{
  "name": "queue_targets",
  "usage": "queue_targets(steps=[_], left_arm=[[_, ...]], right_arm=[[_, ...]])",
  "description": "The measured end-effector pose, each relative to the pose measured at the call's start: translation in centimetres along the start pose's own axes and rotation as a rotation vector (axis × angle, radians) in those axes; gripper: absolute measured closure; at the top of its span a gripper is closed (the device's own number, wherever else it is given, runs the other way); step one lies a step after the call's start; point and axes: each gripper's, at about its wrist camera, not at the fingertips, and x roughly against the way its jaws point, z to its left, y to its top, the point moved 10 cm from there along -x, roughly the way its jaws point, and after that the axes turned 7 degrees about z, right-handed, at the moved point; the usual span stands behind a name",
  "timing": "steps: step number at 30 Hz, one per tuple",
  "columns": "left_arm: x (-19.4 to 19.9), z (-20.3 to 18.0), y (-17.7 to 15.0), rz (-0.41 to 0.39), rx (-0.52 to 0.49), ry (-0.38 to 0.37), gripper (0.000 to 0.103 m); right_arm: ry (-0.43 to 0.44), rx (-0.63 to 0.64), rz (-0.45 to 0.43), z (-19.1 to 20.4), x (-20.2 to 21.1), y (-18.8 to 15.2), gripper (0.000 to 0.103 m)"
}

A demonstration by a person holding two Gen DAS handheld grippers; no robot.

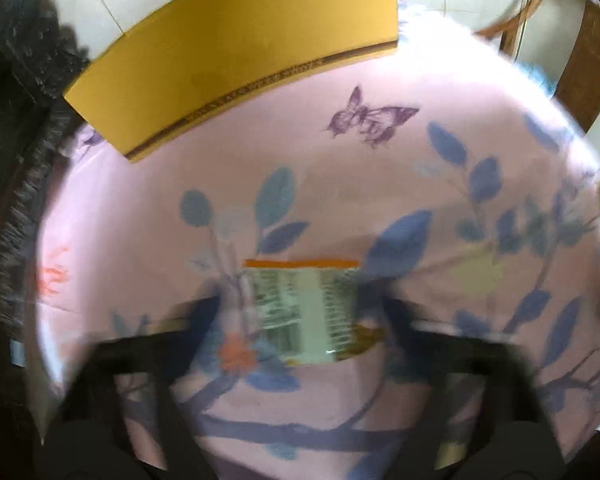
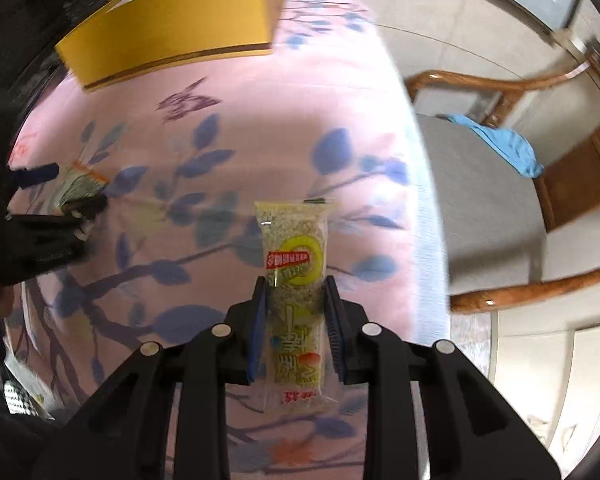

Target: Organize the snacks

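1. Right gripper (image 2: 296,304) has its jaws squeezed in on a clear snack packet (image 2: 296,280) with a yellow ring on its label; the blue pads press both long sides, and the packet sticks out ahead over the pink floral tablecloth (image 2: 228,92).
2. Left gripper (image 1: 300,312) is super blurry. Jaws look partly closed around a second packet (image 1: 302,312) with an orange edge, but I can't tell if the pads actually touch it.
3. Yellow box (image 1: 236,56) sits at the far end of the cloth, well apart from both packets.
4. Wooden chair (image 2: 492,200) with a blue cloth (image 2: 508,148) stands beside the table.
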Motion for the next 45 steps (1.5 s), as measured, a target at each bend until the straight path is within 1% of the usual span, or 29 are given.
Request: queue_targets(steps=[1, 2, 3, 6, 8, 9, 10, 12, 14, 16, 18, 20, 24, 26, 28, 29, 31, 33, 35, 38, 41, 42, 43, 44, 45], left_arm=[[0.0, 0.2, 0.0, 0.011, 0.026, -0.014, 0.061], [0.0, 0.3, 0.1, 0.024, 0.052, -0.044, 0.063], [0.4, 0.4, 0.3, 0.013, 0.064, -0.068, 0.063], [2.0, 1.2, 1.4, -0.027, 0.076, -0.050, 0.064], [3.3, 1.9, 2.4, -0.039, 0.120, -0.076, 0.064], [4.4, 2.5, 3.2, -0.060, 0.145, -0.091, 0.064], [5.2, 2.9, 3.7, -0.077, 0.152, -0.087, 0.064], [7.2, 4.0, 5.6, -0.125, 0.173, -0.048, 0.064], [8.7, 5.8, 7.1, -0.157, 0.210, -0.022, 0.064], [9.6, 7.4, 8.8, -0.178, 0.245, -0.002, 0.064], [10.8, 9.1, 10.6, -0.216, 0.279, 0.007, 0.064], [11.6, 10.7, 11.9, -0.241, 0.299, 0.021, 0.064], [12.5, 13.5, 14.6, -0.258, 0.344, 0.010, 0.064], [13.4, 14.8, 16.5, -0.291, 0.347, 0.034, 0.064], [14.1, 16.0, 18.6, -0.322, 0.351, 0.047, 0.064], [14.3, 17.0, 20.0, -0.333, 0.370, 0.046, 0.064], [14.2, 18.3, 21.8, -0.343, 0.378, 0.042, 0.064], [13.4, 19.6, 23.8, -0.319, 0.367, 0.066, 0.064], [12.4, 20.4, 24.7, -0.292, 0.355, 0.084, 0.064], [11.3, 20.7, 25.1, -0.274, 0.346, 0.080, 0.064], [10.5, 20.2, 25.1, -0.267, 0.346, 0.050, 0.063], [10.4, 20.1, 25.2, -0.274, 0.347, 0.045, 0.062], [10.4, 20.1, 25.4, -0.284, 0.350, 0.045, 0.043], [10.5, 20.4, 25.8, -0.293, 0.366, 0.067, 0.021], [10.8, 20.8, 26.0, -0.303, 0.386, 0.104, 0.002]], right_arm=[[-0.003, -0.012, 0.001, -0.6, 0.1, 0.0, 0.076], [0.000, -0.021, 0.003, -0.5, 0.2, 0.4, 0.076], [0.004, -0.029, 0.005, -1.0, 0.3, 0.3, 0.076], [0.018, -0.018, -0.013, -0.4, 0.7, 1.8, 0.076], [0.047, -0.006, -0.044, 0.0, 2.0, 2.9, 0.076], [0.063, -0.002, -0.061, -0.1, 2.8, 3.8, 0.076], [0.075, 0.004, -0.078, 0.3, 3.4, 4.9, 0.076], [0.099, 0.020, -0.126, 1.3, 4.6, 7.6, 0.076], [0.127, 0.029, -0.181, 2.5, 6.3, 10.7, 0.076], [0.175, 0.029, -0.236, 3.8, 8.2, 13.8, 0.076], [0.199, 0.042, -0.282, 4.8, 9.9, 16.4, 0.076], [0.209, 0.059, -0.320, 5.7, 11.2, 18.7, 0.076], [0.215, 0.086, -0.363, 6.7, 13.0, 22.9, 0.076], [0.213, 0.108, -0.380, 7.3, 13.7, 25.1, 0.076], [0.233, 0.112, -0.365, 8.1, 13.5, 28.0, 0.076], [0.240, 0.108, -0.357, 8.1, 13.3, 29.1, 0.076], [0.253, 0.094, -0.328, 8.5, 12.5, 32.1, 0.076], [0.262, 0.087, -0.309, 8.9, 12.2, 34.1, 0.076], [0.252, 0.083, -0.294, 9.4, 11.8, 35.9, 0.076], [0.245, 0.093, -0.278, 10.2, 11.4, 37.0, 0.076], [0.225, 0.112, -0.277, 10.8, 11.3, 37.2, 0.076], [0.218, 0.113, -0.280, 10.9, 11.3, 37.5, 0.075], [0.195, 0.106, -0.290, 10.8, 11.2, 37.8, 0.062], [0.171, 0.107, -0.297, 10.7, 11.2, 38.3, 0.020], [0.122, 0.113, -0.301, 10.5, 11.0, 38.7, 0.003]])
